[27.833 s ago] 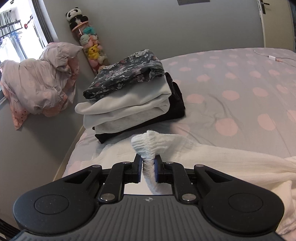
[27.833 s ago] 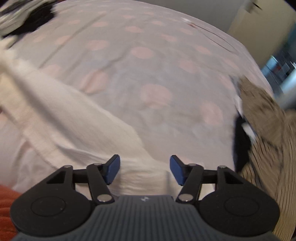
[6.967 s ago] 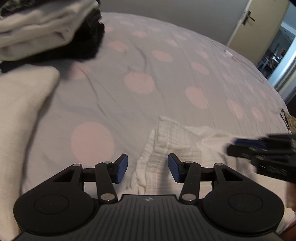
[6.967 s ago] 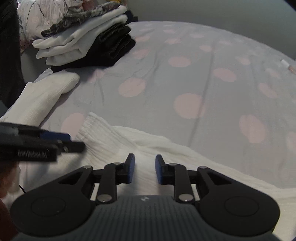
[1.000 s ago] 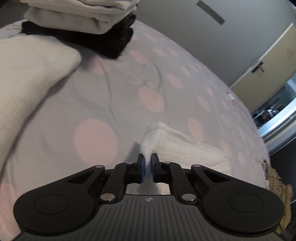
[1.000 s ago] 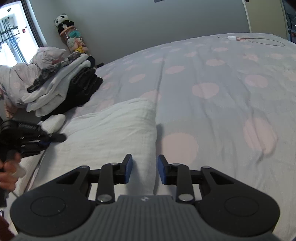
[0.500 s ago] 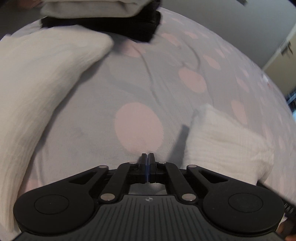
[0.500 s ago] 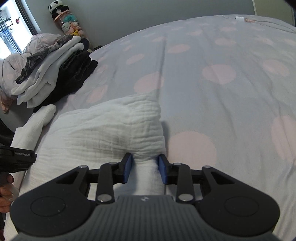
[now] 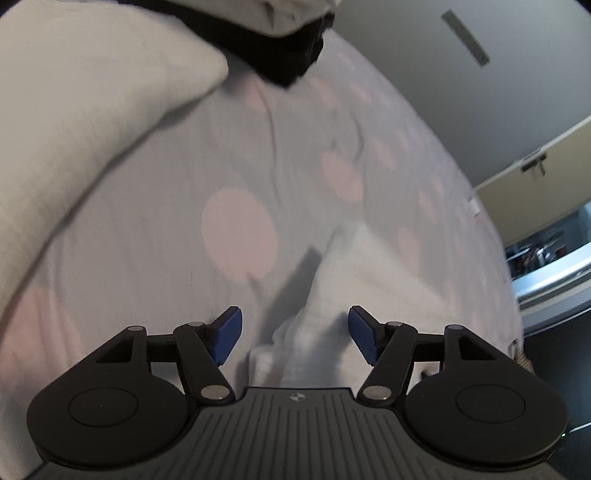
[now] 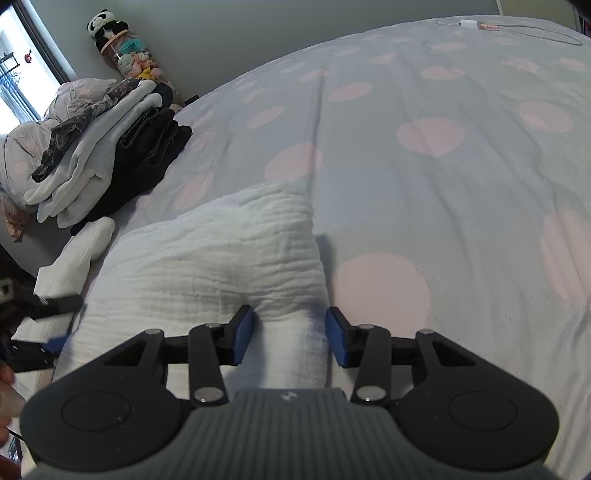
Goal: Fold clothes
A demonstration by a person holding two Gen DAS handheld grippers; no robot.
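Observation:
A folded white crinkle garment [image 10: 229, 251] lies on the grey bed sheet with pink dots [image 10: 424, 166]. My right gripper [image 10: 290, 336] is open at the garment's near right edge. A raised fold of the cloth sits between its blue pads without being pinched. My left gripper [image 9: 295, 334] is open over the garment's [image 9: 343, 280] left end, which lies between its fingers. In the right wrist view the left gripper [image 10: 61, 321] shows at the left edge, held by a hand [image 10: 5, 387]. A second white cloth [image 9: 92, 110] lies rolled to the left.
A stack of folded clothes [image 10: 110, 147], dark at the bottom and pale above, stands at the bed's far left corner. Behind it are crumpled pink bedding [image 10: 33, 140] and a jar of plush toys [image 10: 129, 55]. A charger cable [image 10: 480, 26] lies far back. A door [image 9: 535, 166] is at right.
My left gripper was shut beside the garment half a second ago; it is now open over the garment's end. My right gripper's fingers have spread wider around the fold.

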